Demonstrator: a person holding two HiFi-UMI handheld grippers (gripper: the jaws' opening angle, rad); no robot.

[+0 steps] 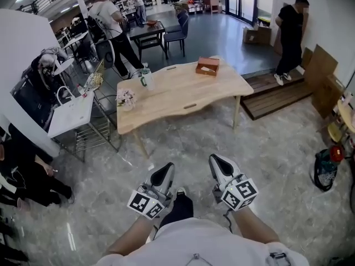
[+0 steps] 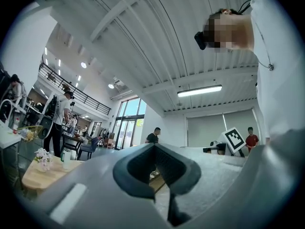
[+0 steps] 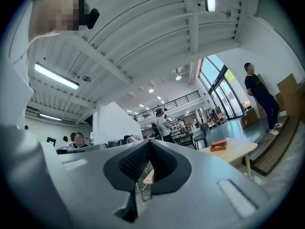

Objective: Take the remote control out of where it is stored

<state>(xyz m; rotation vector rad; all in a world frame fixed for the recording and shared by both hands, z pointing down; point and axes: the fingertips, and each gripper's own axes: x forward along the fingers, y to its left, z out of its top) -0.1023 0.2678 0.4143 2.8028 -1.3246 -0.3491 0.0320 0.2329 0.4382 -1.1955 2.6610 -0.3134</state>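
Observation:
No remote control shows in any view. A brown box (image 1: pixel 207 66) lies at the far right end of a light wooden table (image 1: pixel 183 93) a few steps ahead of me; the right gripper view also catches this box (image 3: pixel 219 144). I hold both grippers close to my body, above the marble floor and well short of the table. My left gripper (image 1: pixel 166 169) is shut with nothing in it, its jaws meeting at the tips (image 2: pixel 155 144). My right gripper (image 1: pixel 216 160) is likewise shut and empty (image 3: pixel 148 141).
A small flower pot (image 1: pixel 126 98) and a cup (image 1: pixel 145 78) stand at the table's left end. A white wire cart (image 1: pixel 69 115) is to the left, a low wooden platform (image 1: pixel 277 93) to the right, a bag (image 1: pixel 324 168) on the floor. Several people stand around.

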